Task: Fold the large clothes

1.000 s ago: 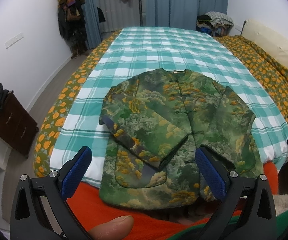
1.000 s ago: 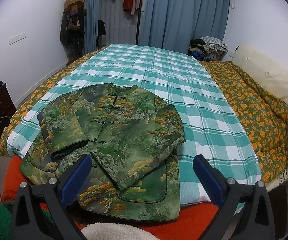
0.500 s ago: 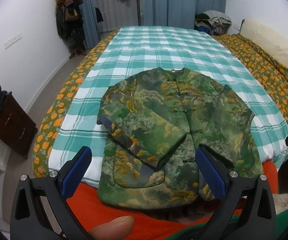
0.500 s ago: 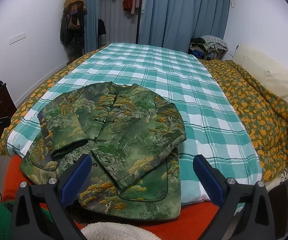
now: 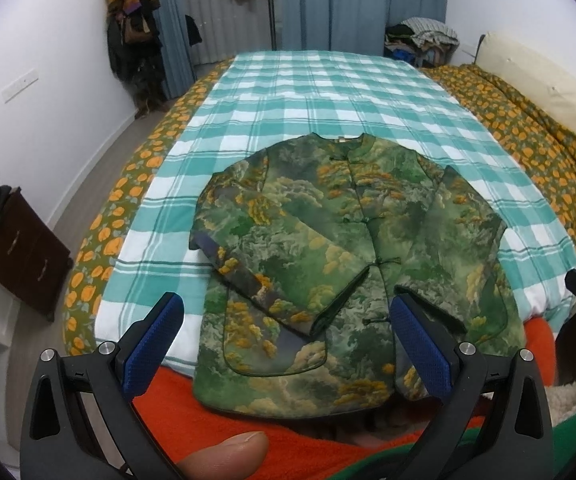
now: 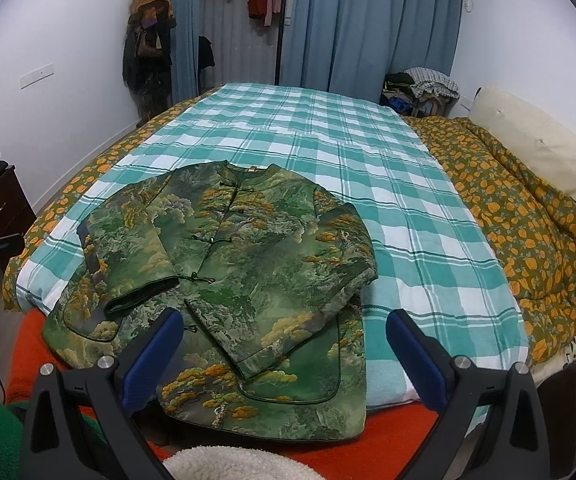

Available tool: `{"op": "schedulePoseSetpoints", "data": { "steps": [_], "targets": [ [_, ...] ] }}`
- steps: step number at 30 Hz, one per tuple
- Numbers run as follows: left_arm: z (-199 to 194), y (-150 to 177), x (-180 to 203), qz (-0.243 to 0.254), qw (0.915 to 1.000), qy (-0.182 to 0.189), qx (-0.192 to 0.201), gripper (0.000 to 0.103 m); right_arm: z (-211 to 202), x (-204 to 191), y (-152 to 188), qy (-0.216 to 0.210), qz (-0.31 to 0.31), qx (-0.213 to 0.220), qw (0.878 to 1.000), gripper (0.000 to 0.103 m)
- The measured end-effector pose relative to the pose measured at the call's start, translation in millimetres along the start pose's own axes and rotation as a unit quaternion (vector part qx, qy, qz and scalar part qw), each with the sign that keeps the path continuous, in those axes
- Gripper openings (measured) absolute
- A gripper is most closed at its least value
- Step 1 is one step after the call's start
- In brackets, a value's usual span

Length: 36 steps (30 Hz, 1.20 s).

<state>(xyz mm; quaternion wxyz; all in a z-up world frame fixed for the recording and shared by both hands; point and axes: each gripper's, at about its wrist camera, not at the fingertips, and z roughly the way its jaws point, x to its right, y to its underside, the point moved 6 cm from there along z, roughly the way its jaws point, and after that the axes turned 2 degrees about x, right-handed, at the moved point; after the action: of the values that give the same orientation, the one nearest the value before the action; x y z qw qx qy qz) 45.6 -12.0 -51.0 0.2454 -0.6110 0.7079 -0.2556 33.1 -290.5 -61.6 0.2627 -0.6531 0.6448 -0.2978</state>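
Note:
A green jacket with yellow tree print and knot buttons lies front-up at the near end of the bed, collar away from me. Both sleeves are folded across its chest. My left gripper hovers open above the jacket's hem, nothing between its blue pads. The same jacket fills the lower left of the right wrist view, where my right gripper stands open above its lower right part, holding nothing. A thumb shows at the bottom of the left wrist view.
The bed carries a teal-and-white checked cover over an orange blanket at the near edge. An orange-flowered duvet is bunched on the right. A dark wooden cabinet stands on the left, with bare floor beside it.
Both grippers have drawn back a little and tilted slightly, so the jacket sits a bit higher in each view. The jacket itself has not moved.

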Motion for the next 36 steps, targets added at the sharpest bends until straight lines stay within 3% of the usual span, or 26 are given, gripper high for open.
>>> {"op": "schedulePoseSetpoints", "data": {
  "steps": [36],
  "targets": [
    [-4.6, 3.8, 3.0, -0.002, 1.0000, 0.002, 0.001, 0.103, 0.5, -2.1, 0.4, -0.002, -0.001, -0.002, 1.000, 0.103]
  ]
}}
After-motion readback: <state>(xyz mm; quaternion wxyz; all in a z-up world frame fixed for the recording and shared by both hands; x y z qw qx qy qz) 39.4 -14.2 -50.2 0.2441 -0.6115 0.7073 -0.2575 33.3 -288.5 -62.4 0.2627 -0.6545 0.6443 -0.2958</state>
